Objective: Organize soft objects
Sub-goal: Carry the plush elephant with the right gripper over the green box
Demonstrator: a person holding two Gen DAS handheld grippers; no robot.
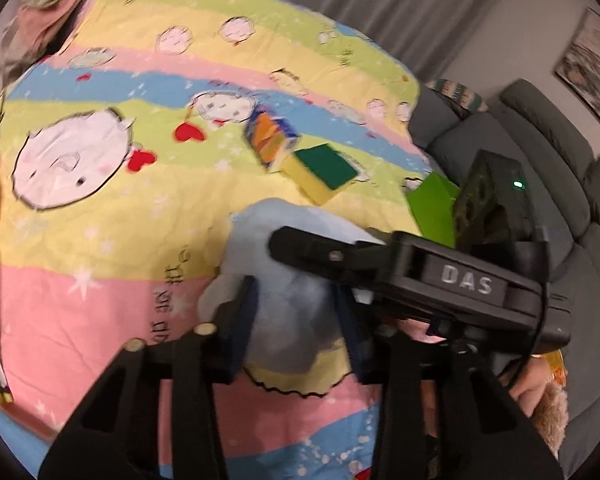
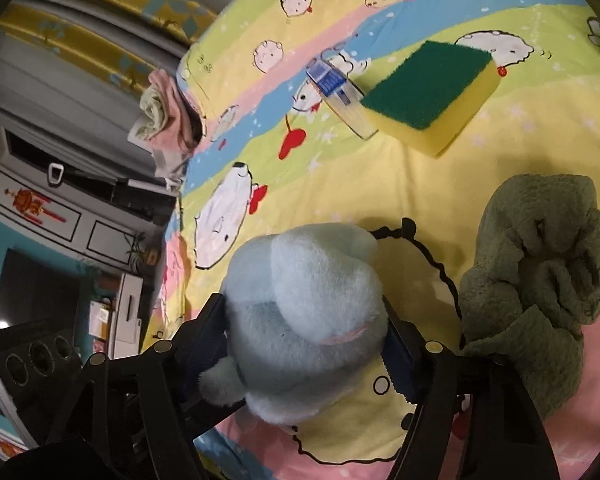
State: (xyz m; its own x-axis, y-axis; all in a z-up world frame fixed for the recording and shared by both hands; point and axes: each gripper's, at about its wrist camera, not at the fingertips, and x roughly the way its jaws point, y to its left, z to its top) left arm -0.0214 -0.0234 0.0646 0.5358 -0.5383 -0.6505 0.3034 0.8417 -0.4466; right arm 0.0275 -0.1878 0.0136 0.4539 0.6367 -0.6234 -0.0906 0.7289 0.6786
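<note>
A light blue plush toy lies on the cartoon-print bed cover. Both grippers close around it. My right gripper has its jaws pressed on the plush's sides. My left gripper also grips the plush, and the right gripper's body crosses in front of it. A yellow sponge with a green scouring top lies further out, beside a small packaged item. A crumpled green towel lies to the right of the plush.
Folded pink and green cloths sit at the bed's far corner. A green box and a grey sofa are past the bed's right edge. A TV and cabinet stand beyond the left edge.
</note>
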